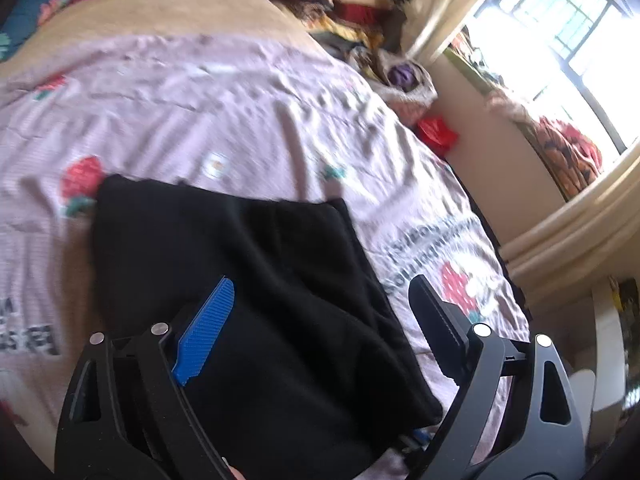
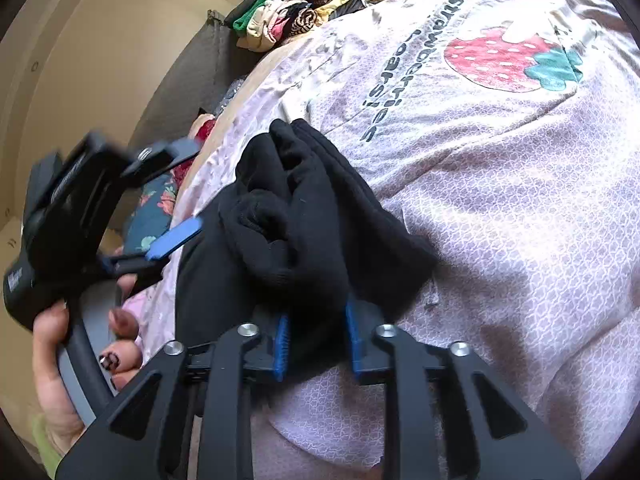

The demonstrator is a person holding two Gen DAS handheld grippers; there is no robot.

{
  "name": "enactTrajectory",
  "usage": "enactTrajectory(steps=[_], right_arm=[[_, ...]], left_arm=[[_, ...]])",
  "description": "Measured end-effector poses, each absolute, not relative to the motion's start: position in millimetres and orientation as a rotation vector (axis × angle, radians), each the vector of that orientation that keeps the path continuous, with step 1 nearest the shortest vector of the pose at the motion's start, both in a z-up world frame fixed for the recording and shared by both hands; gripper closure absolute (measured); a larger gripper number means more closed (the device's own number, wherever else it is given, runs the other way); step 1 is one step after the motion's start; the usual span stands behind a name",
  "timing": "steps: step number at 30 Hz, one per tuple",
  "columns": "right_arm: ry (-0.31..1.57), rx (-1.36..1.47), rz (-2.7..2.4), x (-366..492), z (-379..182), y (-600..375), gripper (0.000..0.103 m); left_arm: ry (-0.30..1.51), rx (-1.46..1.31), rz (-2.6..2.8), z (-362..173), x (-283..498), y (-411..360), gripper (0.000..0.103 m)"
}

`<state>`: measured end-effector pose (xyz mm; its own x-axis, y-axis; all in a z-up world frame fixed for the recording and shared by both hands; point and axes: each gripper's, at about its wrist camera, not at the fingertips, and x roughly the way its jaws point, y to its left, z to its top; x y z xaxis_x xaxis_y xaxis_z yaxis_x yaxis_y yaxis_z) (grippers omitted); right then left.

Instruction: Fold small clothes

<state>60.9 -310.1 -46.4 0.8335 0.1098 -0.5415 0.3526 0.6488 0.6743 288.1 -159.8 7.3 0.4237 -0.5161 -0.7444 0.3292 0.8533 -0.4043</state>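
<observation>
While a black garment is spread on the strawberry-print bedsheet, its bunched edge is clamped by the right gripper; the left gripper is held agape above it, toward 9 o'clock.

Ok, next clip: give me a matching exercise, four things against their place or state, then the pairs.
1. left tongs
2. right tongs
3. black garment
4. clothes pile

A. gripping bunched black cloth
B. spread flat on the strawberry bedsheet
C. heaped at the far end of the bed
D. open, above the garment

Pairs: 1-D, 2-A, 3-B, 4-C
</observation>
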Motion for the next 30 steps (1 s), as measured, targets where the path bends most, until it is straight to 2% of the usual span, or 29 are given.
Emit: enactTrajectory(steps=[2, 4, 7, 12, 17, 19, 23, 24, 27, 30], right_arm=[[0.561, 0.860, -0.154, 56, -39, -308, 0.061], [0.517, 0.832, -0.154, 51, -29, -305, 0.048], [0.449, 0.718, -0.156, 47, 1, -304, 0.041], [0.491, 0.604, -0.131, 83, 38, -323, 0.041], [0.623, 0.509, -0.114, 147, 42, -330, 0.051], [0.661, 0.478, -0.142, 169, 38, -331, 0.059], [0.781, 0.390, -0.143, 207, 14, -325, 0.069], [0.787, 0.374, -0.152, 212, 8, -323, 0.073], [0.779, 0.304, -0.134, 211, 0, -314, 0.094], [0.693, 0.206, -0.140, 201, 17, -306, 0.096]], left_arm=[[0.968, -0.201, -0.482, 11, 283, -141, 0.021], [0.947, -0.177, -0.430, 10, 277, -124, 0.017], [0.959, -0.137, -0.362, -2, 270, -105, 0.017], [0.960, -0.036, -0.315, -24, 257, -100, 0.017], [0.938, -0.028, -0.323, -36, 247, -104, 0.017], [0.932, -0.029, -0.325, -37, 244, -105, 0.017], [0.934, -0.054, -0.342, -40, 242, -103, 0.017], [0.933, -0.057, -0.347, -40, 241, -102, 0.017], [0.933, -0.060, -0.355, -40, 240, -102, 0.017], [0.943, -0.076, -0.369, -38, 238, -102, 0.017]])
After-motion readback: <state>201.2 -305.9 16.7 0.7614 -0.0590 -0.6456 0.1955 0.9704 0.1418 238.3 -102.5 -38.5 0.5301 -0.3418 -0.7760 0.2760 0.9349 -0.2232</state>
